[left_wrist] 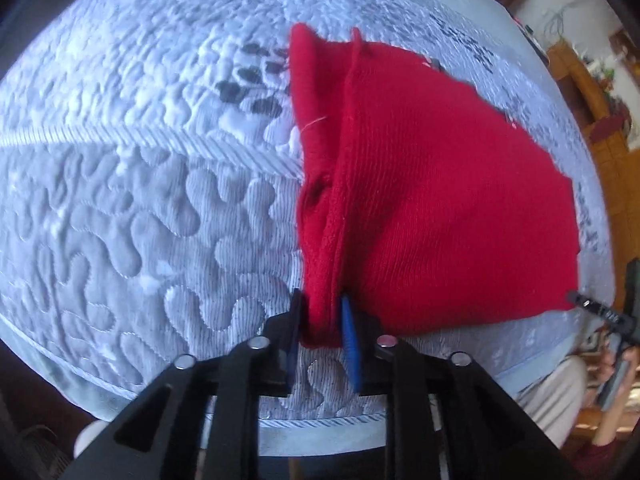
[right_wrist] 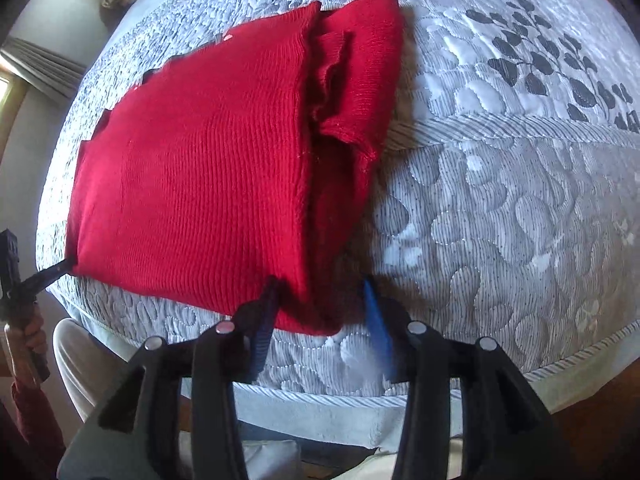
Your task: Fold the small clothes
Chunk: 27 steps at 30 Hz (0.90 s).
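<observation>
A red knitted garment (left_wrist: 420, 184) lies partly folded on a quilted grey bedspread (left_wrist: 140, 208). My left gripper (left_wrist: 322, 320) is shut on the garment's near left corner, the bunched cloth pinched between its blue pads. In the right wrist view the same garment (right_wrist: 200, 168) has a sleeve folded along its right side. My right gripper (right_wrist: 320, 304) has its jaws apart around the garment's near right corner, not pressing it. The left gripper (right_wrist: 52, 272) shows at the garment's far left corner in that view, and the right gripper (left_wrist: 588, 304) shows at the right edge in the left wrist view.
The bedspread (right_wrist: 500, 208) has a dark leaf print (right_wrist: 548, 68) and a piped front edge (right_wrist: 320, 396). Wooden furniture (left_wrist: 592, 92) stands beyond the bed on the right. The person's light trousers (right_wrist: 80, 360) are by the bed's near edge.
</observation>
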Available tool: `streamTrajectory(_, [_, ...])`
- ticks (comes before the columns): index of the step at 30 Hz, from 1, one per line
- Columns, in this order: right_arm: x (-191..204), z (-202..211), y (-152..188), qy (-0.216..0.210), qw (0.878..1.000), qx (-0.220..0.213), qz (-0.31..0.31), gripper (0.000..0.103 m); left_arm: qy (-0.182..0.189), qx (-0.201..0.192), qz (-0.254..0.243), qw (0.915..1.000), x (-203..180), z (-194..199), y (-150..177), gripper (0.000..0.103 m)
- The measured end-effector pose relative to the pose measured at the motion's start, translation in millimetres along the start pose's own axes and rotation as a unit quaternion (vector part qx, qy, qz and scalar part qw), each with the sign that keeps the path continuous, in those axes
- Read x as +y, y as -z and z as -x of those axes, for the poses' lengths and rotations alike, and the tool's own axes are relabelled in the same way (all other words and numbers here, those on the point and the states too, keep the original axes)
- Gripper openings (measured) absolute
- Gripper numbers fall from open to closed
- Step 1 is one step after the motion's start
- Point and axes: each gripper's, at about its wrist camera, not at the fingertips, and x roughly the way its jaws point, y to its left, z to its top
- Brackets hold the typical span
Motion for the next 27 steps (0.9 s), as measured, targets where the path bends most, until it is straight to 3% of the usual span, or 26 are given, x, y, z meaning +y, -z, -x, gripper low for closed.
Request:
streamTrajectory(2, [-3, 6, 0, -0.001, 1.000, -0.005, -0.004, 0.054, -0.026, -0.021, -0.004, 0.9994, -9, 13, -1, 0.057])
streamTrajectory(5, [-9, 15, -2, 0.003, 1.000, -0.009, -0.011, 0.054, -0.085, -0.073, -0.045, 0.9927, -24, 37, -3, 0.058])
streamTrajectory(7, [-13, 18, -6, -0.009, 1.000, -0.010, -0.024, 0.055, -0.088, -0.087, -0.071, 0.9897, -34, 45, -9, 0.058])
streamTrajectory(10, [-16, 14, -13, -0.032, 0.999, -0.001, -0.044, 0.058, -0.067, -0.080, -0.089, 0.9905, -54, 39, -18, 0.058])
streamTrajectory(13, [-16, 3, -20, -0.057, 0.996, 0.015, -0.060, 0.058, -0.069, -0.068, -0.099, 0.9903, -74, 17, -29, 0.058])
streamTrajectory(20, [-16, -14, -31, -0.069, 0.994, 0.036, -0.073, 0.056, -0.070, -0.027, -0.080, 0.9940, -59, -27, -38, 0.058])
streamTrajectory(22, [-16, -17, -33, -0.063, 0.995, 0.036, -0.074, 0.048, -0.070, -0.024, -0.083, 0.9938, -57, -33, -37, 0.059])
streamTrajectory(25, [-14, -17, -34, -0.046, 0.996, 0.031, -0.064, 0.026, -0.069, -0.024, -0.072, 0.9947, -57, -36, -39, 0.060])
streamTrajectory(26, [-14, -17, -34, -0.051, 0.996, 0.030, -0.062, 0.009, -0.068, -0.023, -0.070, 0.9950, -57, -37, -39, 0.060])
streamTrajectory(27, [-14, -17, -34, -0.077, 0.994, 0.032, -0.067, 0.009, -0.066, -0.023, -0.068, 0.9953, -56, -38, -38, 0.060])
